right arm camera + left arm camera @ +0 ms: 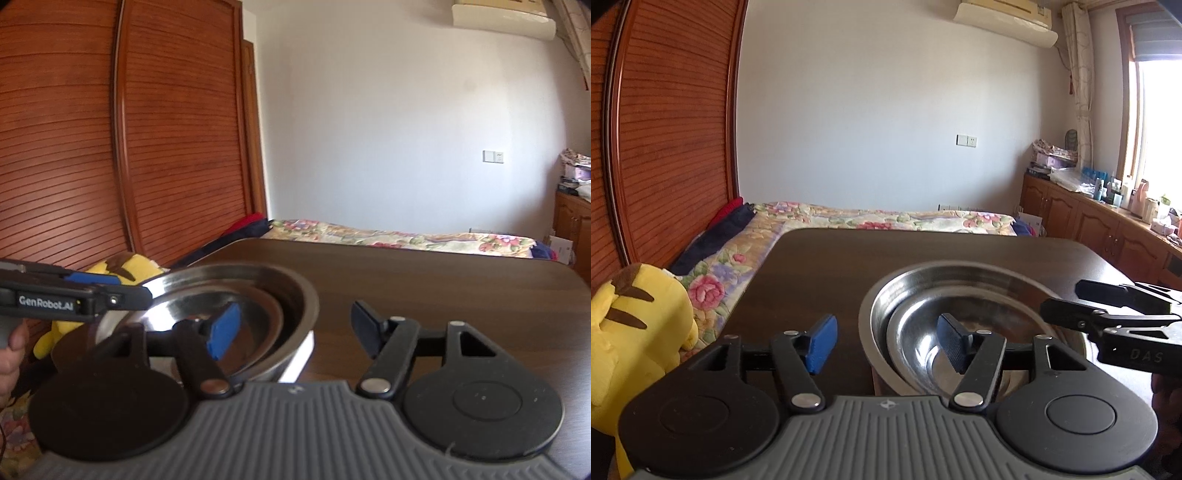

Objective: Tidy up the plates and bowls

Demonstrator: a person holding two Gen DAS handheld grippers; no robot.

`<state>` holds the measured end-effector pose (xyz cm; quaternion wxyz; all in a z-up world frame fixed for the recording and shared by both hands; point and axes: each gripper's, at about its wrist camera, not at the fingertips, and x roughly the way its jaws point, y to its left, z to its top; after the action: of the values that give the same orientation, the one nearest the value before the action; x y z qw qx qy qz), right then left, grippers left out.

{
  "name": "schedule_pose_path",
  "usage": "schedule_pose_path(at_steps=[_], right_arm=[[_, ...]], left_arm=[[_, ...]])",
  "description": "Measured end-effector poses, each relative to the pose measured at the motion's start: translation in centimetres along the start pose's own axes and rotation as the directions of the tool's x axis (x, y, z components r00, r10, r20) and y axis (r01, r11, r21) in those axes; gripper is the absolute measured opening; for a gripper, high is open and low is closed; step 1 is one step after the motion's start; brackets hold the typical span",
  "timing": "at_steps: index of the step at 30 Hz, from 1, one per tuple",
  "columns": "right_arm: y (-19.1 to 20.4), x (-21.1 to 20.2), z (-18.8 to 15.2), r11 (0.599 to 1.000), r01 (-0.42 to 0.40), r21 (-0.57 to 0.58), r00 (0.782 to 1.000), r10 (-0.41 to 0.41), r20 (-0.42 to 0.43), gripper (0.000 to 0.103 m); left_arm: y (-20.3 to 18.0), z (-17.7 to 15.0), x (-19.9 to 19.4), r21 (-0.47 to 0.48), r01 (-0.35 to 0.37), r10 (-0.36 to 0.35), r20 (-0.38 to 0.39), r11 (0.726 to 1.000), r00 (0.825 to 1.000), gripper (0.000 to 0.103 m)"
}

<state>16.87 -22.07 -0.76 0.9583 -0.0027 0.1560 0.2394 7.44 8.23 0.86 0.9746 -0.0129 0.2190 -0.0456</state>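
On the dark table [820, 266] we see a steel bowl [886, 295] with a shallower steel plate [916, 343] nested inside it, leaning toward the bowl's left wall. Our left gripper [884, 341] hangs low over the near left part of the bowl, its tongs spread wide: the left blue pad [823, 343] sits outside the rim over bare table, the right pad [951, 341] above the plate, and neither pinches anything. Our right gripper [291, 326] sits beside the bowl [295, 295] on its right, tongs likewise spread and empty; its left pad [223, 332] reaches over the plate [255, 317] and its right pad [364, 330] stands over bare table [443, 280]. In the left view the right gripper's black fingers [1108, 314] show at the bowl's far right edge. A yellow plush toy [635, 332] lies left of the table, with a floral bed [886, 218] behind it and a slatted wooden wardrobe [147, 129] along the left wall.
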Motion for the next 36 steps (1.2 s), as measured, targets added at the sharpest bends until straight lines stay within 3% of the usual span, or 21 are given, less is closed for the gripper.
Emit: schedule_pose_path(at_steps=[6, 14, 17, 28, 36], right_arm=[[-0.5, -1.0, 0.9, 0.999, 0.051, 0.002, 0.999, -0.051, 0.012, 0.071], [-1.2, -3.4, 1.8, 0.991, 0.134, 0.011, 0.989, -0.135, 0.061, 0.096], [-1.7, -4.3, 1.8, 0.988, 0.156, 0.019, 0.985, -0.157, 0.07, 0.103], [-2.5, -7.2, 2.4, 0.968, 0.247, 0.031, 0.963, -0.249, 0.098, 0.103], [-2.8, -9.1, 2.8, 0.956, 0.292, 0.036, 0.946, -0.294, 0.135, 0.103]], left_arm=[[-0.9, 0.9, -1.0, 0.009, 0.019, -0.02, 0.041, 1.0, 0.999, 0.077], [-3.3, 2.2, -1.9, 0.044, 0.053, -0.057, 0.093, 0.998, 0.994, 0.102], [-4.2, 2.3, -2.6, 0.049, 0.054, -0.059, 0.111, 0.997, 0.992, 0.103], [-7.1, 2.8, -4.2, 0.069, 0.008, -0.016, 0.12, 0.998, 0.993, 0.103], [-8.3, 2.8, -5.6, 0.079, 0.038, -0.05, 0.155, 0.996, 0.987, 0.103]])
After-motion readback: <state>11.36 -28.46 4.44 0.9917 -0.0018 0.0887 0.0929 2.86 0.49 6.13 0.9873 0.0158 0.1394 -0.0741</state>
